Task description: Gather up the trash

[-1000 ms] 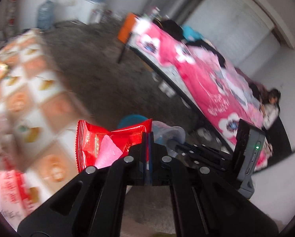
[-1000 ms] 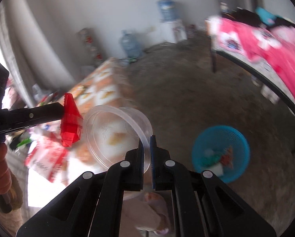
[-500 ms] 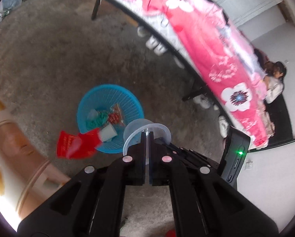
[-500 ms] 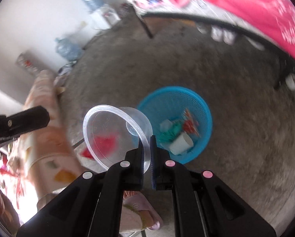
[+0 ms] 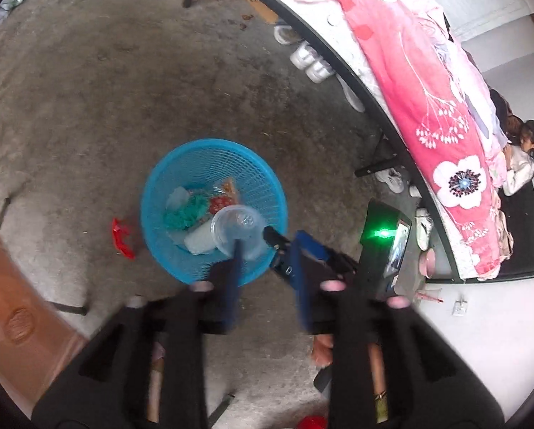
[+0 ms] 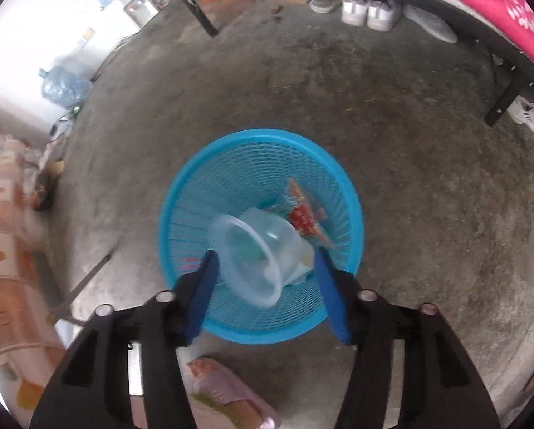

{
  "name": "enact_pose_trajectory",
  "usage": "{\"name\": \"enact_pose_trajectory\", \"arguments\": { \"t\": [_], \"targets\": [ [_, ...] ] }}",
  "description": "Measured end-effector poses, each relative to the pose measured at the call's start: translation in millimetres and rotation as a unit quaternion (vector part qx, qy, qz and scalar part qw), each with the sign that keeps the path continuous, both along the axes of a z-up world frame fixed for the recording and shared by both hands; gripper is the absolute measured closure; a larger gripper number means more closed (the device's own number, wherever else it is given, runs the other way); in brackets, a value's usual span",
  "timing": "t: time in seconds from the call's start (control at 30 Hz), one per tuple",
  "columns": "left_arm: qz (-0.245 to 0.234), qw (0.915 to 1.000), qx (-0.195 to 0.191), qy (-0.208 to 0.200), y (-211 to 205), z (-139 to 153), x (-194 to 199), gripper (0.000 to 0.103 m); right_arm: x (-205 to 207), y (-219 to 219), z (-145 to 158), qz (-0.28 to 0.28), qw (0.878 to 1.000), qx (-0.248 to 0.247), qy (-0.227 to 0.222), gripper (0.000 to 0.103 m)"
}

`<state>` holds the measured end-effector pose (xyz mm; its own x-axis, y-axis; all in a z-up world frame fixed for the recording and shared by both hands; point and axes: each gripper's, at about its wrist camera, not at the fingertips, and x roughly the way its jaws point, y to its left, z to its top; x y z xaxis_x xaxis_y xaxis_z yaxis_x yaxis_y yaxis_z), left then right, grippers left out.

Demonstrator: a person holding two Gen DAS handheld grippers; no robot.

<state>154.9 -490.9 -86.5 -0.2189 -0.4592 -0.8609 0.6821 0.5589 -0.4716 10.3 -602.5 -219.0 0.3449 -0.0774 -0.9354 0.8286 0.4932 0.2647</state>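
Observation:
A blue mesh basket (image 5: 209, 141) (image 6: 263, 132) stands on the concrete floor with several pieces of trash in it. My right gripper (image 6: 263, 261) hangs over it, jaws opening. A clear plastic cup (image 6: 256, 250) (image 5: 236, 230) is loose between its blue fingers (image 6: 204, 286), tilted and blurred above the basket's trash. My left gripper (image 5: 267, 261) is at the basket's near rim, jaws opening with nothing between them. A red wrapper (image 5: 122, 237) lies outside the basket, just left of its rim.
A bed with a pink flowered cover (image 5: 410, 71) runs along the right, with white shoes (image 6: 367, 10) under its black frame. A table with a patterned cloth (image 6: 5, 250) is at the left. A water bottle (image 6: 64, 84) stands by the far wall. A person (image 5: 517, 164) sits at far right.
Both grippers came down from the table to the basket and opened. The red wrapper left the left gripper and ended beside the basket. The cup came loose from the right gripper.

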Motion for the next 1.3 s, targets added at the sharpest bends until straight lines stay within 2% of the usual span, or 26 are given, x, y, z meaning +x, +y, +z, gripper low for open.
{"name": "enact_pose_trajectory", "arguments": {
  "t": [0.13,0.23,0.4,0.5,0.6,0.7,0.77,0.9,0.97,1.03,1.07,1.2,1.3],
  "targets": [
    [0.005,0.9986,-0.007,-0.052,27,33,4,0.048,-12,10,6,0.0,0.999,0.003,-0.033,0.046],
    [0.015,0.9958,-0.021,-0.088,53,58,6,0.037,-28,29,16,0.019,0.998,-0.007,-0.06,0.046],
    [0.04,0.9892,-0.043,-0.135,119,95,7,0.029,-39,83,25,0.091,0.989,-0.016,-0.115,0.046],
    [0.062,0.9859,-0.051,-0.147,160,107,5,0.027,-34,124,9,0.148,0.982,0.001,-0.117,0.046],
    [0.092,0.9824,-0.049,-0.155,204,111,4,0.026,-17,158,-31,0.183,0.978,0.042,-0.087,0.046],
    [0.123,0.9777,-0.04,-0.165,246,114,3,0.026,7,194,-78,0.234,0.971,0.034,-0.021,0.046],
    [0.141,0.9751,-0.042,-0.166,268,118,4,0.026,25,218,-107,0.279,0.96,0.028,0.009,0.046],
    [0.176,0.9672,-0.045,-0.178,312,129,8,0.026,77,253,-156,0.357,0.931,-0.034,0.069,0.046],
    [0.188,0.9636,-0.039,-0.186,327,133,10,0.026,106,259,-180,0.371,0.921,-0.066,0.097,0.046],
    [0.2,0.961,-0.035,-0.188,344,135,12,0.026,128,259,-200,0.376,0.916,-0.086,0.11,0.046],
    [0.205,0.96,-0.034,-0.187,352,137,13,0.026,141,259,-207,0.374,0.915,-0.093,0.116,0.046],
    [0.228,0.9533,-0.031,-0.196,378,142,17,0.026,190,253,-230,0.376,0.91,-0.114,0.133,0.033],
    [0.246,0.9487,-0.024,-0.197,392,141,20,0.026,226,251,-248,0.375,0.906,-0.123,0.152,0.032]
  ]
}}
